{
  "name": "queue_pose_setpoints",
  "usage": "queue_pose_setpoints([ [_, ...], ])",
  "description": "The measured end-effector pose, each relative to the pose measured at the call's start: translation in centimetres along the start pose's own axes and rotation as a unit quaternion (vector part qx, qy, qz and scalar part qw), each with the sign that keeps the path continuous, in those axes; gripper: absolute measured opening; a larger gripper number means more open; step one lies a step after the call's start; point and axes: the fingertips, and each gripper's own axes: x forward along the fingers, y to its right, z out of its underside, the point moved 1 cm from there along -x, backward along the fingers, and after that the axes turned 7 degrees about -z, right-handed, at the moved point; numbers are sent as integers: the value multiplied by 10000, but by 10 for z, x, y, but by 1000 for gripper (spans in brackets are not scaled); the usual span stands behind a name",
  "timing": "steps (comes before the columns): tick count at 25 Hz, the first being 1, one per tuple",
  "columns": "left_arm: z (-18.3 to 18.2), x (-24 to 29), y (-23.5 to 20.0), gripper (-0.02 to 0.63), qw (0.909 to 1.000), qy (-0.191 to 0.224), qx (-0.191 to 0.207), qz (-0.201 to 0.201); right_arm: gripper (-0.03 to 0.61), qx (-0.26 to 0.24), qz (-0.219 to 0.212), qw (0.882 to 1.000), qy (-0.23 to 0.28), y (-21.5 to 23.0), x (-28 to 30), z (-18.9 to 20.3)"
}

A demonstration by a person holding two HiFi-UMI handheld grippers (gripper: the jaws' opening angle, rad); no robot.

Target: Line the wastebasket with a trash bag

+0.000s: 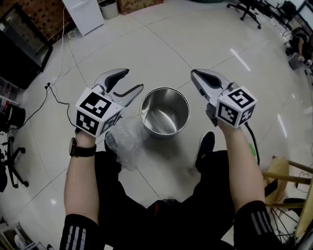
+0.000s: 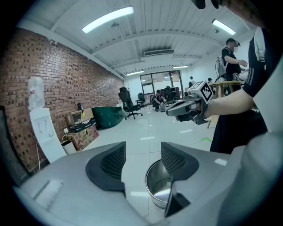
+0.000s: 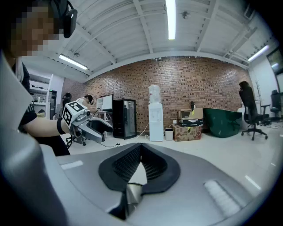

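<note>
Clear, thin plastic, the trash bag [image 1: 128,141] lies crumpled on the floor at eight o'clock of the steel wastebasket [image 1: 165,113], just beside it. It looks light, limp and slippery, so it is probably best pinched at a loose edge. The left gripper [image 1: 133,80] hovers at ten o'clock, jaws apart and empty. The right gripper [image 1: 194,74], at two o'clock, is closed on nothing.

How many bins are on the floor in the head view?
2. The steel wastebasket stands at the picture's centre; a small bin sits at the top edge beside the white dispenser. Others may be hidden.
</note>
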Motion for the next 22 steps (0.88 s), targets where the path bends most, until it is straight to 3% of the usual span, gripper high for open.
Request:
queue_pose_setpoints([
  [8, 3, -12, -11, 244, 10000, 37, -31, -83, 21, -466, -317, 9979, -322, -31, 28, 10],
  [22, 10, -40, -34, 244, 9993, 114, -166, -305, 110, -1139, -1370, 9788, -1010, -111, 92, 50],
])
